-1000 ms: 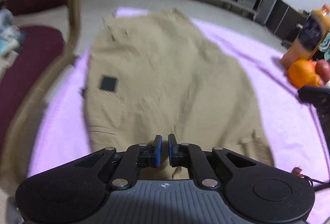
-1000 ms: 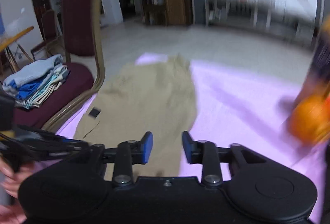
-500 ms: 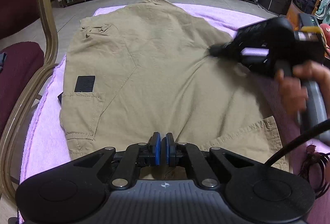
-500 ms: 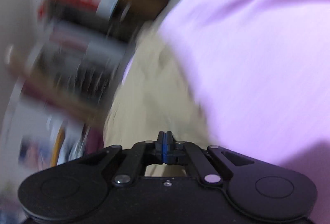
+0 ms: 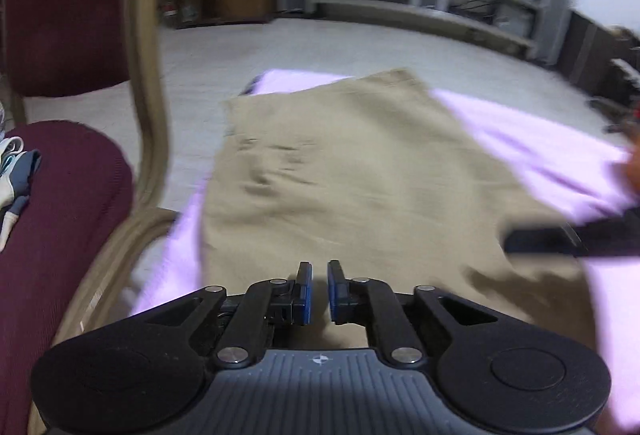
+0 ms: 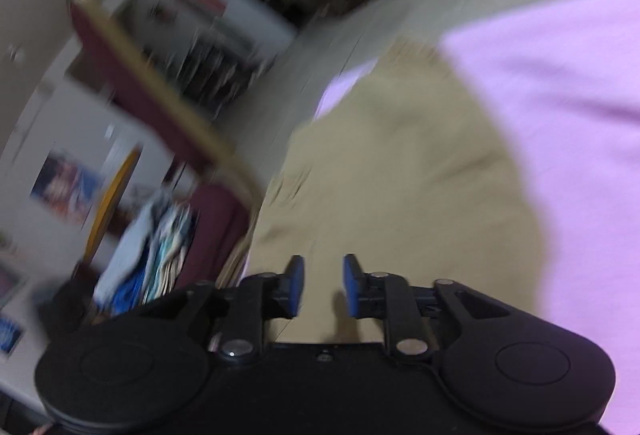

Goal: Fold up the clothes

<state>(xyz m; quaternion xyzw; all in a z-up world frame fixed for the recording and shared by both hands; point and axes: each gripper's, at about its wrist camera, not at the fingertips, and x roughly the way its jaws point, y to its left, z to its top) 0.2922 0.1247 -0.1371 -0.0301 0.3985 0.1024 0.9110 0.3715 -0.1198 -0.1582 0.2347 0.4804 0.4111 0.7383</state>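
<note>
At 9 o'clock in the left wrist view stands a maroon chair (image 5: 60, 219) with a gold frame; folded laundry (image 5: 16, 171) lies on its seat at the far left edge.

The khaki garment (image 5: 360, 187) lies at centre on the lilac cover (image 5: 540, 139), running from 6 o'clock up to 12 o'clock. It now presents a plainer face: the black patch and pocket visible half a second ago are no longer in view. Judgement: one fold has been laid over.

Left gripper (image 5: 318, 293): jaws parted by a narrow gap, nothing between them. Half a second ago they were pressed together at the hem, so the cloth has been released.

Right gripper (image 6: 322, 291): jaws parted moderately, holding nothing; they were closed half a second ago. It hangs over the garment's near edge (image 6: 400, 187), and its dark body shows at 3 o'clock in the left view.

Both views are motion-blurred. Judgement: both tools are free to take a new grip for the next fold.
</note>
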